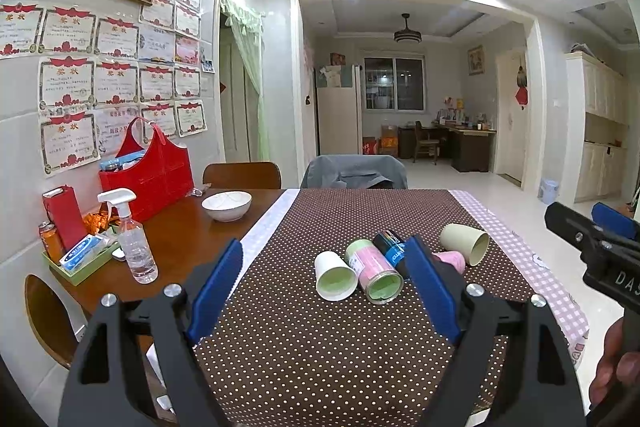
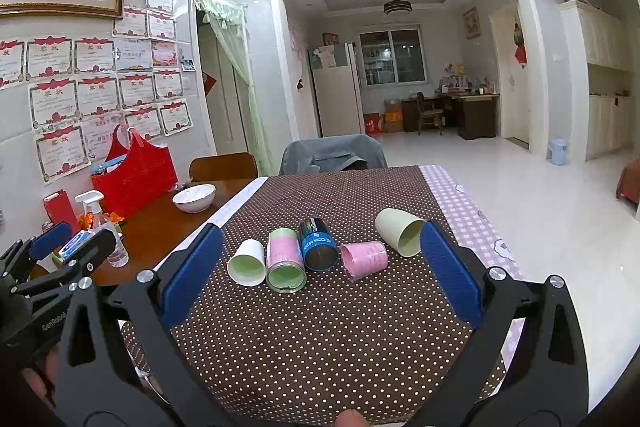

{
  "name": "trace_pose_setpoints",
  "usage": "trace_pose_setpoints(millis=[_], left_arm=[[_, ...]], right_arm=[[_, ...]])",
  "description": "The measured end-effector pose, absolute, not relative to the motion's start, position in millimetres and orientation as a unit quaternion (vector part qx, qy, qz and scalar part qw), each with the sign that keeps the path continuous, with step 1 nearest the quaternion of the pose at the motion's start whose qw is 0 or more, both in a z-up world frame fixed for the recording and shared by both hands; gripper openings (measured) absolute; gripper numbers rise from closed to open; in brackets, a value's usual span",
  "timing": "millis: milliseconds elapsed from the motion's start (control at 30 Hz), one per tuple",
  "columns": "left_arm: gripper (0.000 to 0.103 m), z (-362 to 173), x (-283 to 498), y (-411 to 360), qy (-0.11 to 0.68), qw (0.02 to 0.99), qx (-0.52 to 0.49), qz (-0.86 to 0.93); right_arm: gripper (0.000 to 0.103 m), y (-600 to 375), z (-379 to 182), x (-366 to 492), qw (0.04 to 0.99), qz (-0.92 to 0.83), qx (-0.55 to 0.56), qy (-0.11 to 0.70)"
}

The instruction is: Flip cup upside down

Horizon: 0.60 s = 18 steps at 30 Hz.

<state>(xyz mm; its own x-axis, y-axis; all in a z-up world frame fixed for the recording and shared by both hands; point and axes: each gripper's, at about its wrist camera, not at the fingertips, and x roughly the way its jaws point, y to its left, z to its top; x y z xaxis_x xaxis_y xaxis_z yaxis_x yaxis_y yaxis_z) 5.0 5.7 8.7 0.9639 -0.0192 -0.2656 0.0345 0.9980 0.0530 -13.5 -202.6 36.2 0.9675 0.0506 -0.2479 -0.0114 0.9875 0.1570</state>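
Both my grippers, left (image 1: 324, 275) and right (image 2: 320, 263), gape wide, empty, above five cups lying sideways on the dotted cloth (image 2: 320, 339).

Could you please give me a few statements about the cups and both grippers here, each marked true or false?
1. All five cups lie on their sides on the dotted brown cloth. True.
2. The white paper cup is at the left end of the row. True.
3. The right gripper is shut on the small pink cup. False: its jaws are wide open and hold nothing.
4. The blue and black cup lies between the pink and green cup and the small pink cup. True.
5. The cream cup stands upside down. False: it lies tipped over, mouth toward the camera.
6. The left gripper holds the white paper cup. False: its jaws are open, short of the cups.
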Motion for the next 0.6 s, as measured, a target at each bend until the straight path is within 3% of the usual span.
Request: trace_pose_setpoints(millis=[600], left_arm=[[0.082,10.2,6.7,3.7,0.132,0.991,0.026,-0.015]], right_arm=[[0.097,-204.0,40.6,-13.7,0.989,0.017,0.074,0.125]])
